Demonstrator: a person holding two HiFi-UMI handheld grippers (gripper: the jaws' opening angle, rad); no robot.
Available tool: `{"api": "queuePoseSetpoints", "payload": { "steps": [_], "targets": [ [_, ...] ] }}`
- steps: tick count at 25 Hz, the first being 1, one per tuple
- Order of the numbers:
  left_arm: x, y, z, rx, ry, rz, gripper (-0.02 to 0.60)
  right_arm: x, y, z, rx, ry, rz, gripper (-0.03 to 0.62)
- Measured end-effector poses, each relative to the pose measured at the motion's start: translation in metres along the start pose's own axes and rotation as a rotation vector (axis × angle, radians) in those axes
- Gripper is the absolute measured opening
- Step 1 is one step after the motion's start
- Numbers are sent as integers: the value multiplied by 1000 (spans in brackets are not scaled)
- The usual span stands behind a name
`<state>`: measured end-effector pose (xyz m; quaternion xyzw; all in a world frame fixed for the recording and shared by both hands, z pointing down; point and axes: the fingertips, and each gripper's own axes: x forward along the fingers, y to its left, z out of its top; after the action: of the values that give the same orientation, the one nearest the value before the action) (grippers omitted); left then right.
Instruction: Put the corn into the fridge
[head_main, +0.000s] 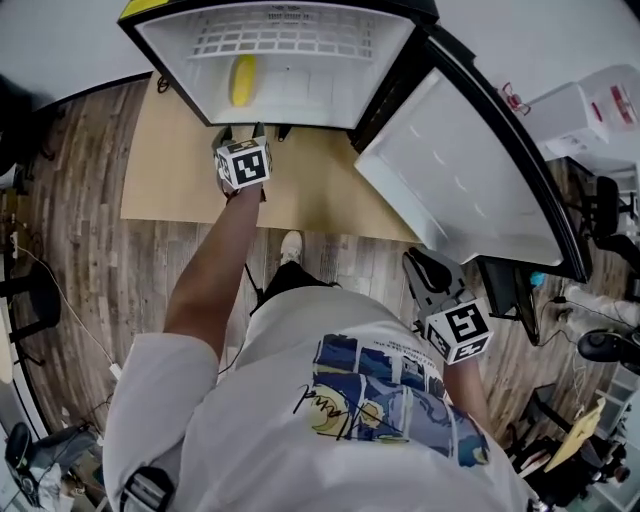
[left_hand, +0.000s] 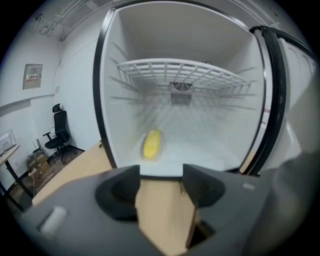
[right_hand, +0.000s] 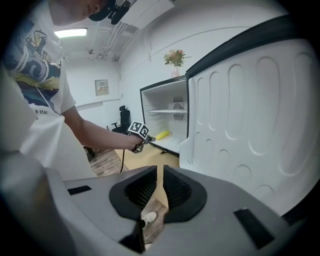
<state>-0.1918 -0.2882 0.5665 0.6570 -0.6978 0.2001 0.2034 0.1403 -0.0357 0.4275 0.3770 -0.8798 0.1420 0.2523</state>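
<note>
Upper left, fridge (head_main: 172, 58): corn (head_main: 243, 80) inside, placement done.
Left gripper (left_hand: 160, 179): jaws apart, empty.
Right gripper (right_hand: 161, 184): nearly closed, empty.
Door (head_main: 460, 170): open.

The fridge door (head_main: 470, 190) is standing swung wide to the right, leaving the fridge (left_hand: 131, 100) mouth open. Inside, a wire shelf (left_hand: 182, 75) is spanning the upper part; beneath it the corn (left_hand: 152, 145) is lying at the left, leaving bare floor to its right.

Office-type rm, desk chair (left_hand: 59, 129), wall notice (left_hand: 33, 76), wood floor (head_main: 80, 230)
</note>
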Motion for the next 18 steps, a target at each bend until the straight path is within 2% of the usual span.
{"api": "queuePoseSetpoints", "payload": {
  "steps": [3,9,12,14,18],
  "targets": [
    [-31,-9,-18,-23,7,-13,242,-14,5,-13,-7,-9,40,37],
    [-111,-36,-50,-47,-20,-85,127,-35,17,-37,-30,-31,113,32],
    [-155,-52,-72,-49,-23,-126,48,-43,23,-46,-42,-46,145,29],
    [-184,-66,-87,-54,-10,-176,27,-49,29,-52,-43,-51,165,28],
    [-236,-102,-104,-65,13,-329,12,-55,38,-56,-54,-67,195,28]
  ]
}}
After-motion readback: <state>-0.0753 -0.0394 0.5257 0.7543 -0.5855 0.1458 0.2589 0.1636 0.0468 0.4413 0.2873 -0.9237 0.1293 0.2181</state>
